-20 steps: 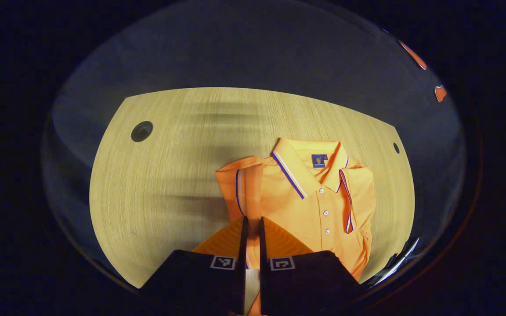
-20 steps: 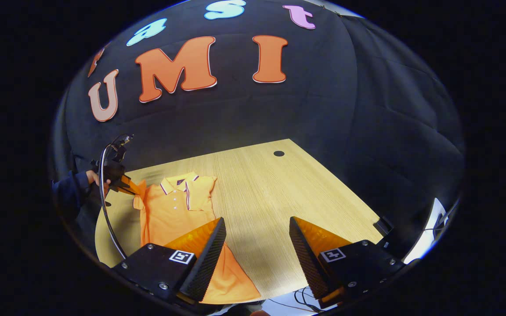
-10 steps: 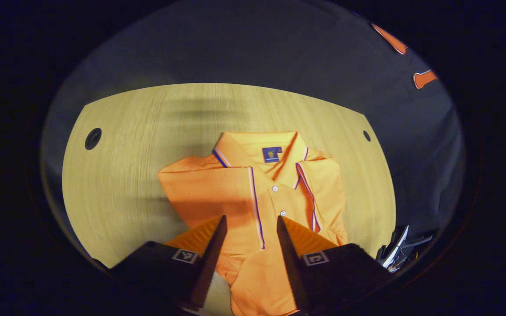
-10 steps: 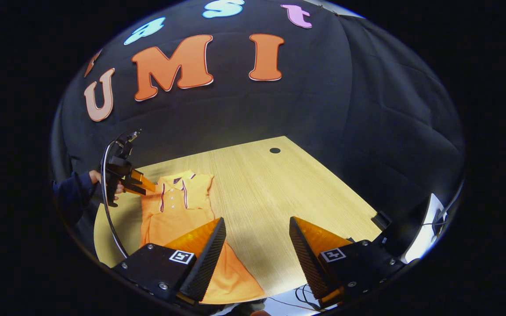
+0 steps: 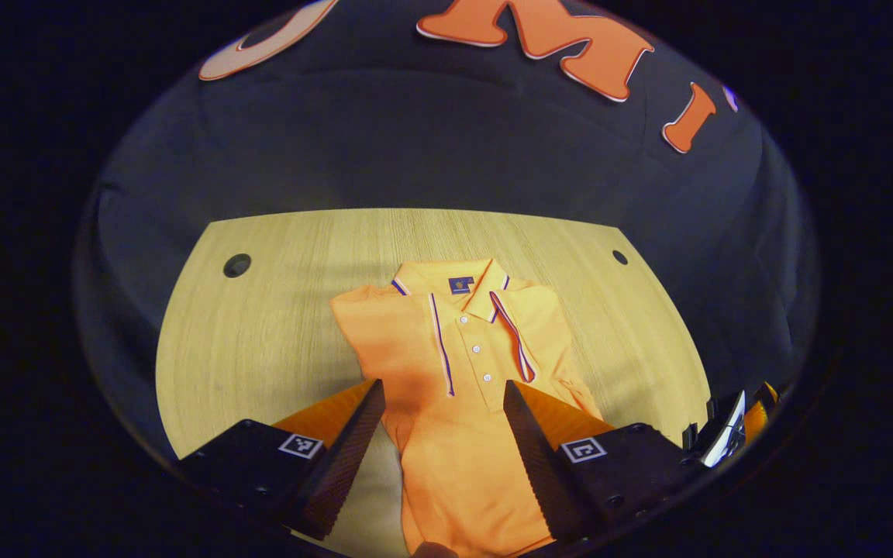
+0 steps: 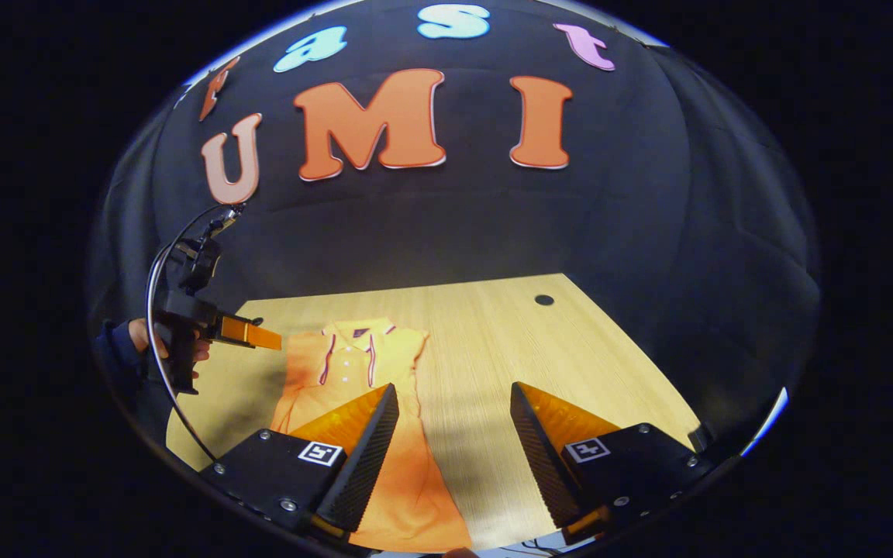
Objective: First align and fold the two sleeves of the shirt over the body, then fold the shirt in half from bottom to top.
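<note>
**Bare wood and dark cloth**

A pale wood-grain surface [image 5: 276, 310] has two small round dark holes near its far corners, one toward the left [image 5: 236, 265], one toward the right [image 5: 619, 256]. The black cloth booth wall [image 6: 431, 225] rises behind the far edge.

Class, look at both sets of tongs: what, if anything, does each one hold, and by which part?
Nothing is held. The left tongs are open above the orange shirt, and the right tongs are open over the table.
</note>
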